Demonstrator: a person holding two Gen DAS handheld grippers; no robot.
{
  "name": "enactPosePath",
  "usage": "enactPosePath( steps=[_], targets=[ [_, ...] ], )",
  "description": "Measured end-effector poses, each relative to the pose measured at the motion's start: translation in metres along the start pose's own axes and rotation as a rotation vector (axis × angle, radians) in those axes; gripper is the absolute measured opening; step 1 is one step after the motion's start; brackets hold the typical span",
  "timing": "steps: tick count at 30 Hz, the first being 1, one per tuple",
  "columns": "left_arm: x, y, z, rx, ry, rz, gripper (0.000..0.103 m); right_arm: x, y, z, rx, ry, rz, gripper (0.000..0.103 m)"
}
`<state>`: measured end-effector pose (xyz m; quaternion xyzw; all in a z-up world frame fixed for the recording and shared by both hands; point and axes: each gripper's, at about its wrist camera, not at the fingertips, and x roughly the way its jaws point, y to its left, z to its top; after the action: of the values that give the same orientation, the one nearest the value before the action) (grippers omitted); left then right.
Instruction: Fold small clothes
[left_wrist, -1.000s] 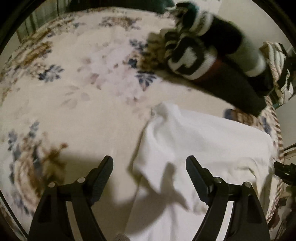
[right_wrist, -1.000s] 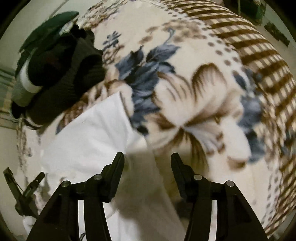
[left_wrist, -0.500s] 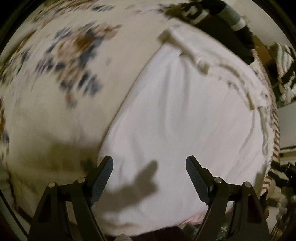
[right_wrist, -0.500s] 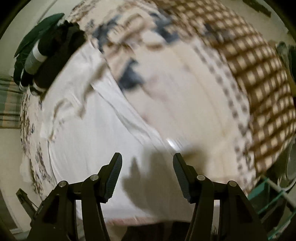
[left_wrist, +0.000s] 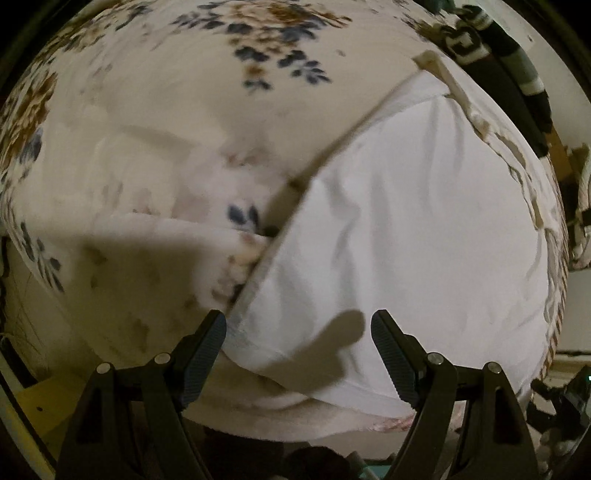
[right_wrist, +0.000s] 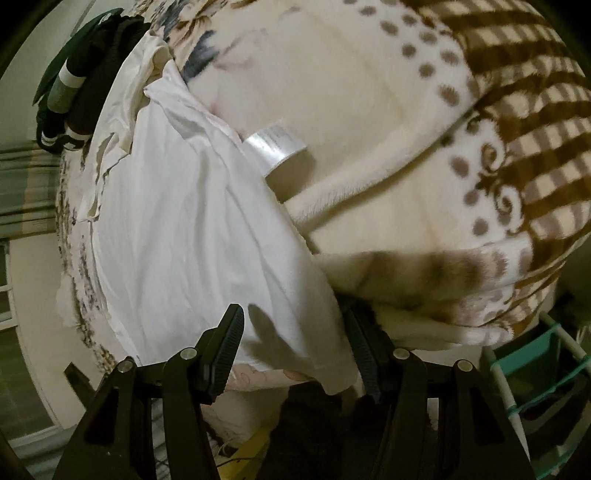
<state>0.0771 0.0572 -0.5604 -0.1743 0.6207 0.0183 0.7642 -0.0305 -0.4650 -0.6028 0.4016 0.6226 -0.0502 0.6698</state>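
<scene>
White cotton garment (left_wrist: 406, 229), spread flat on the cream floral plush blanket (left_wrist: 155, 122), long axis running away from both tongs toward the dark striped clothes pile (left_wrist: 495, 48) at the far end. Near hem directly ahead of both tools: left gripper (left_wrist: 297, 341) wide apart over the hem's left corner; right gripper (right_wrist: 291, 341) likewise apart, straddling the right corner (right_wrist: 332, 373), shiny care label (right_wrist: 277, 146) farther along that edge. Both about equally near; nothing clamped yet.
</scene>
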Motion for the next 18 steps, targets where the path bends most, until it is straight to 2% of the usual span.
enactPosePath(
  steps=[3, 6, 7, 8, 9, 10, 11, 12, 14, 18],
  targets=[
    [0.007, 0.003, -0.002, 0.008, 0.013, -0.020, 0.077, 0.005, 0.000, 0.000, 0.004, 0.019, 0.027, 0.059],
    [0.007, 0.003, -0.004, 0.040, 0.000, -0.025, 0.048, 0.009, -0.003, -0.002, -0.004, 0.052, 0.042, 0.059],
    [0.007, 0.001, -0.004, 0.050, -0.006, -0.029, 0.030, 0.011, -0.003, -0.002, -0.016, 0.065, 0.052, 0.059],
    [0.007, -0.002, -0.003, 0.060, -0.006, -0.036, 0.018, 0.012, -0.001, -0.001, -0.027, 0.075, 0.059, 0.059],
    [0.006, -0.005, -0.003, 0.067, -0.010, -0.041, 0.015, 0.014, 0.001, -0.001, -0.041, 0.086, 0.063, 0.057],
    [0.004, -0.006, -0.003, 0.075, -0.018, -0.041, 0.009, 0.016, 0.002, -0.001, -0.053, 0.092, 0.063, 0.051],
    [0.002, -0.011, -0.002, 0.087, -0.027, -0.041, 0.005, 0.017, 0.003, -0.001, -0.059, 0.094, 0.064, 0.029],
    [0.000, -0.014, -0.003, 0.099, -0.034, -0.041, 0.005, 0.019, 0.004, -0.002, -0.065, 0.102, 0.065, 0.009],
    [-0.008, -0.016, -0.006, 0.106, -0.045, -0.032, 0.004, 0.022, 0.008, -0.007, -0.074, 0.109, 0.056, 0.006],
    [-0.024, -0.017, -0.003, 0.057, -0.061, -0.053, 0.003, 0.009, 0.013, -0.013, -0.063, 0.094, 0.100, 0.005]
  ],
)
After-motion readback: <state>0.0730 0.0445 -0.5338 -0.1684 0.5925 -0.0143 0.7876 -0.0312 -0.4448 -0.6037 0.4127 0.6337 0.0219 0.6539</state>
